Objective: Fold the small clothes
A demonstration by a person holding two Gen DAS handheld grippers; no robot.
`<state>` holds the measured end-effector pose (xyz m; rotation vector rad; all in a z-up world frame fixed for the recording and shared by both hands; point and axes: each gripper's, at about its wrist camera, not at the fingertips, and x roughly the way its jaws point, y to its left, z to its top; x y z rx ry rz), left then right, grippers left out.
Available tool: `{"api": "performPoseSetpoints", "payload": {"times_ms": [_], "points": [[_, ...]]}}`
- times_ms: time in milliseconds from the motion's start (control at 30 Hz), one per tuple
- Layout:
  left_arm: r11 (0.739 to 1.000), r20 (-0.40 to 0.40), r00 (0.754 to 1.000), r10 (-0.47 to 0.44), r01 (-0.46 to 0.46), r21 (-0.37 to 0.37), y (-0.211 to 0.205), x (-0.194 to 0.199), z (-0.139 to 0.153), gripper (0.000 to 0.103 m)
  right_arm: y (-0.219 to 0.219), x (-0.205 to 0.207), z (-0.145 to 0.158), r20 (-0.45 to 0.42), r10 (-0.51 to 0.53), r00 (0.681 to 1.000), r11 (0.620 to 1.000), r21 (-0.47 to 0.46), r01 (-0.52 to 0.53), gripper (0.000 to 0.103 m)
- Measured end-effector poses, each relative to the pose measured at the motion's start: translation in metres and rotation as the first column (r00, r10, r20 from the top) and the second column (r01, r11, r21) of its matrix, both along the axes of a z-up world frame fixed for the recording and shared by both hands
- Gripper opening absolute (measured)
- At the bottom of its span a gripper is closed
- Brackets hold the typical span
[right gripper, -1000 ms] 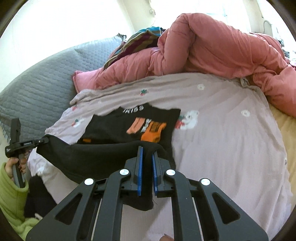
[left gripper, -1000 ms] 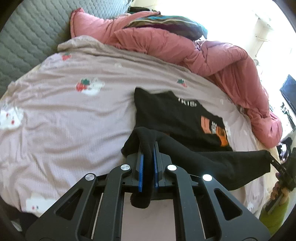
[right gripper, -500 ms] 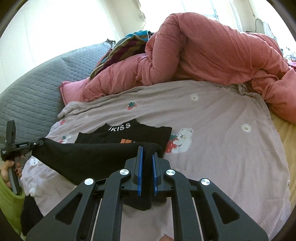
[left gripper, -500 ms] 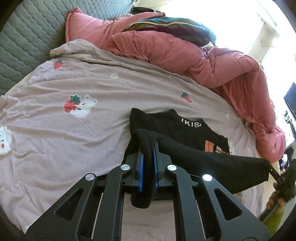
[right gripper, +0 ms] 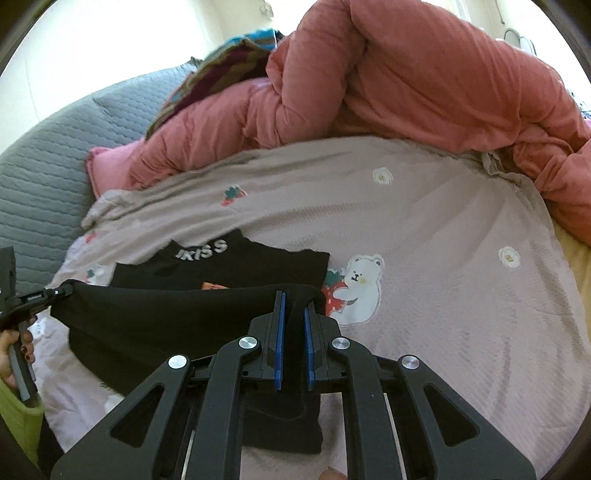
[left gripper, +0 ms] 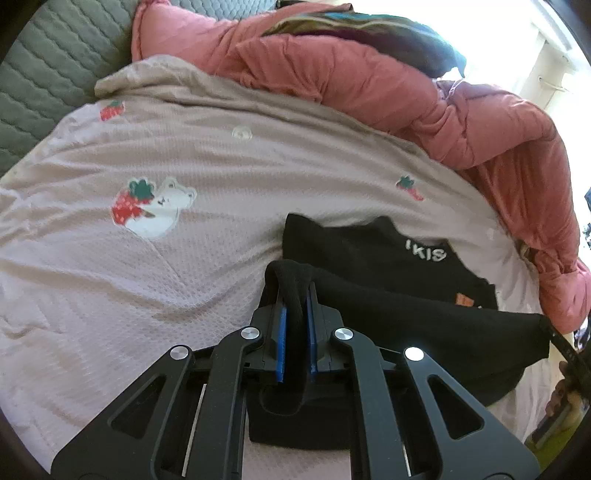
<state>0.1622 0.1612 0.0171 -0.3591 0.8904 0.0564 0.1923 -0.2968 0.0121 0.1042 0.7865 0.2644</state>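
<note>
A small black T-shirt (left gripper: 388, 258) with white lettering and an orange print lies on a pale pink bed sheet (left gripper: 110, 288). Its near hem is lifted and stretched taut between my two grippers, hanging over the flat upper part. My left gripper (left gripper: 294, 295) is shut on one hem corner, black cloth bunched between its blue pads. My right gripper (right gripper: 292, 299) is shut on the other corner of the T-shirt (right gripper: 236, 266). Each wrist view shows the other gripper at the frame edge: the right one (left gripper: 554, 332), the left one (right gripper: 55, 293), held by a hand in a green sleeve (right gripper: 14, 406).
A bulky pink duvet (left gripper: 406, 96) is piled along the far side of the bed, with a striped multicoloured cloth (left gripper: 369, 33) on top. A grey quilted headboard (left gripper: 44, 74) rises at the left. The sheet (right gripper: 461, 277) carries bear and strawberry prints.
Both grippers have carried the raised hem forward over the shirt and lower. The orange print, largely visible before, is now almost covered; only the lettering and a sliver show.
</note>
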Motion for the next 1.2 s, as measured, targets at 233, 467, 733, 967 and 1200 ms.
{"api": "performPoseSetpoints", "payload": {"times_ms": [233, 467, 733, 967, 1200], "points": [[0.999, 0.036, 0.999, 0.018, -0.017, -0.038, 0.014, -0.004, -0.010, 0.013, 0.002, 0.008, -0.013, -0.015, -0.046, 0.999, 0.999, -0.029, 0.046, 0.032], [0.999, 0.118, 0.992, 0.051, -0.051, 0.001, 0.022, -0.028, 0.007, 0.015, -0.002, -0.009, -0.002, 0.053, -0.070, 0.996, 0.994, -0.083, 0.075, 0.039], [0.990, 0.146, 0.987, -0.064, 0.044, 0.133, -0.018, -0.066, 0.013, 0.015, 0.026, -0.048, 0.003, 0.056, 0.080, 0.995, 0.988, -0.135, -0.072, 0.031], [0.960, 0.070, 0.984, -0.162, 0.140, 0.243, -0.056, -0.078, -0.012, 0.015, 0.061, -0.075, -0.016, -0.006, 0.207, 0.978, 0.964, -0.167, -0.206, 0.021], [0.917, 0.009, 0.978, -0.209, 0.193, 0.349, -0.089, -0.069, -0.035, 0.018, 0.080, -0.075, -0.051, -0.085, 0.234, 0.969, 0.949, -0.196, -0.246, 0.021]]}}
